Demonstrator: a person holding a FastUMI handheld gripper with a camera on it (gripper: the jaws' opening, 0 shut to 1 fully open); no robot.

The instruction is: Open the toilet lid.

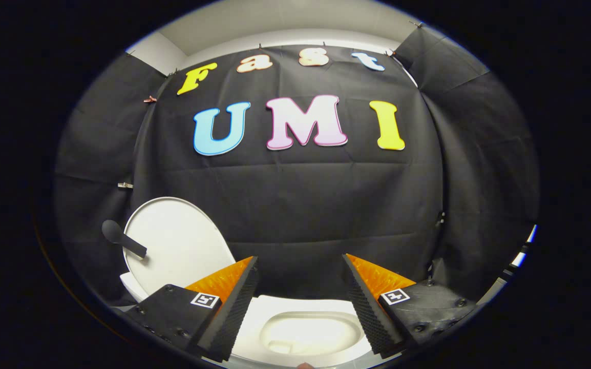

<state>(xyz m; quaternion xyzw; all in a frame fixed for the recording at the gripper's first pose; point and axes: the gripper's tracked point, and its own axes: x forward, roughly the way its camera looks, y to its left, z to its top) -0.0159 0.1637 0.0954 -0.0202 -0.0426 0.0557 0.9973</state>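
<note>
I see the black cloth wall [295, 205] of the booth standing across the whole scene beyond the fingers. Against it, off to the left and beyond the left finger, the white toilet lid [177, 243] stands raised, near upright, its flat round face turned toward me and leaning back on the cloth. A dark handle [121, 240] with a rounded end sticks out from the lid's left edge, pointing up and to the left. Below me, between the two fingers and close under them, I see the white toilet bowl [305, 333] lying open, its rim running from one finger to the other and the hollow of the basin centred in the gap. The gripper [300, 266] hangs above the bowl with its fingers spread wide apart; nothing lies between them and neither finger touches the lid or the rim. The lid is well apart from the fingertips, up and to the left of the left one. Each finger carries a small square marker on its upper face.
</note>
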